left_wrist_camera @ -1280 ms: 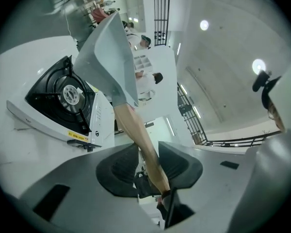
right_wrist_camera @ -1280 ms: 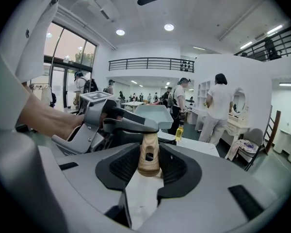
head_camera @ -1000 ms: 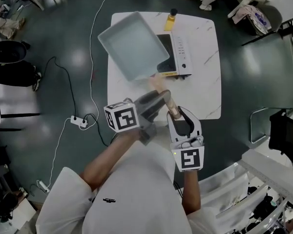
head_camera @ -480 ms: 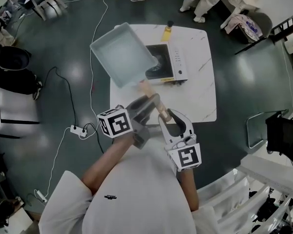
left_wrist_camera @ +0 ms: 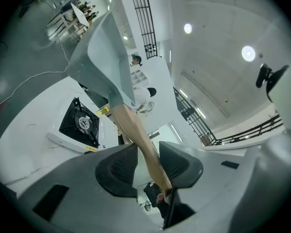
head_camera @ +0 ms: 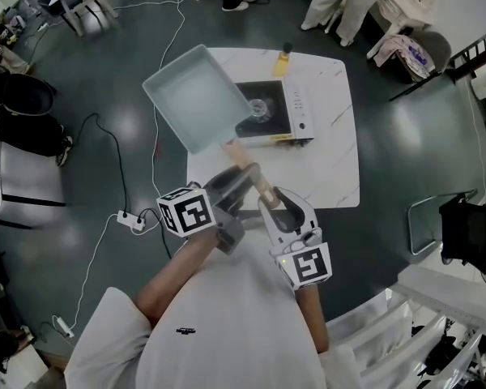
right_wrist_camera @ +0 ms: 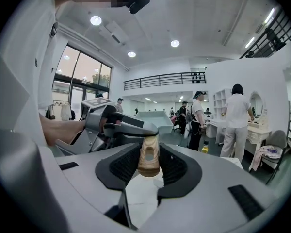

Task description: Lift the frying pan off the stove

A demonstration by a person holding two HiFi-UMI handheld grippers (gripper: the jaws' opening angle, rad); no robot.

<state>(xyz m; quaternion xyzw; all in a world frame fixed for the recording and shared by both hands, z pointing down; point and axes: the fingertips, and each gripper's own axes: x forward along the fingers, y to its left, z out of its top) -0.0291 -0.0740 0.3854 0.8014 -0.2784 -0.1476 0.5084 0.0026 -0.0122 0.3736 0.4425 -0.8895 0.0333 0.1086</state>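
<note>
The frying pan (head_camera: pixel 196 96), square with a bare grey inside, hangs clear of the stove (head_camera: pixel 296 109), at its ten o'clock. Its wooden handle (head_camera: pixel 236 151) runs toward five o'clock. The left gripper (left_wrist_camera: pixel 148 161) grips it mid-length, jaws partly apart. The right gripper (right_wrist_camera: pixel 148 161) pinches its end. The stove sits on a white table (head_camera: pixel 332 160), with a bottle (head_camera: pixel 281 57) at its twelve o'clock.

In the head view I see the frying pan (head_camera: pixel 196 97) up over the table's (head_camera: pixel 332 164) upper left corner, overlapping the stove's (head_camera: pixel 295 112) left edge. Its handle (head_camera: pixel 245 167) runs down-right into my left gripper (head_camera: pixel 235 183), then my right gripper (head_camera: pixel 268 204) at its end. A bottle (head_camera: pixel 281 59) stands behind the stove.
</note>
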